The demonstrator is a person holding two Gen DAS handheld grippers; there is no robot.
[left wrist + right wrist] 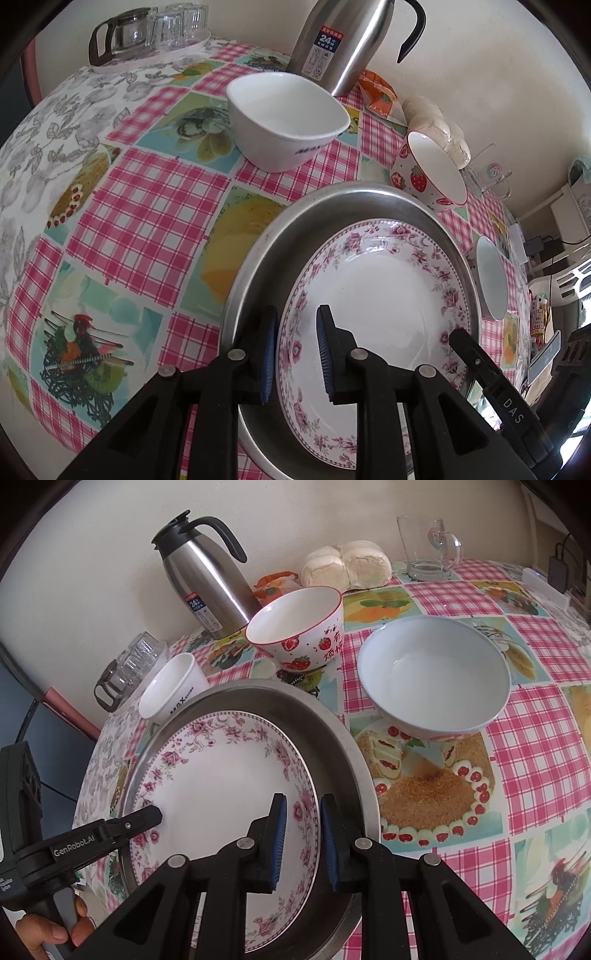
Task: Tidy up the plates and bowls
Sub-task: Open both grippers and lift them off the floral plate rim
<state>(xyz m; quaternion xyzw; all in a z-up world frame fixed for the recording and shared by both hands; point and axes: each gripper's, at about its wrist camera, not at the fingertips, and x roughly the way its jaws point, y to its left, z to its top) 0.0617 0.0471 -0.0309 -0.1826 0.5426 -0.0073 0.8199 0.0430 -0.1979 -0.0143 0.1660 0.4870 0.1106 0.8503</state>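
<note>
The plate (pixel 373 317) with pink flowers sits inside the big metal pan (pixel 258 280) on the desk (pixel 155 206). Both tools are at its rim, one on each side. The left tool (pixel 295 354) has one finger outside the rim and one inside, and the same goes for the right tool (pixel 303 843). Each has its jaws a little apart around the rim, and I cannot tell if the blue pads (pixel 281 834) are pressing on the plate yet, so they look loose, not squeezing. I think the step now is to grip the plate on both sides, either to lift it or to let it go after setting it down. To do it well, both tools should close at the same time and pinch the rim evenly. Then the plate should stay flat, so it does not slip or bang the pan. Three bowls wait nearby: a square white bowl (pixel 288 122), a strawberry bowl (pixel 299 627) and a pale blue bowl (pixel 436 679). The jug (pixel 207 579) has a label with "24" on it. The square bowl has blue letters that look like "MAX". The strawberry bowl has red Chinese writing. The tools say "GenRobot.AI" and "DAS".
</note>
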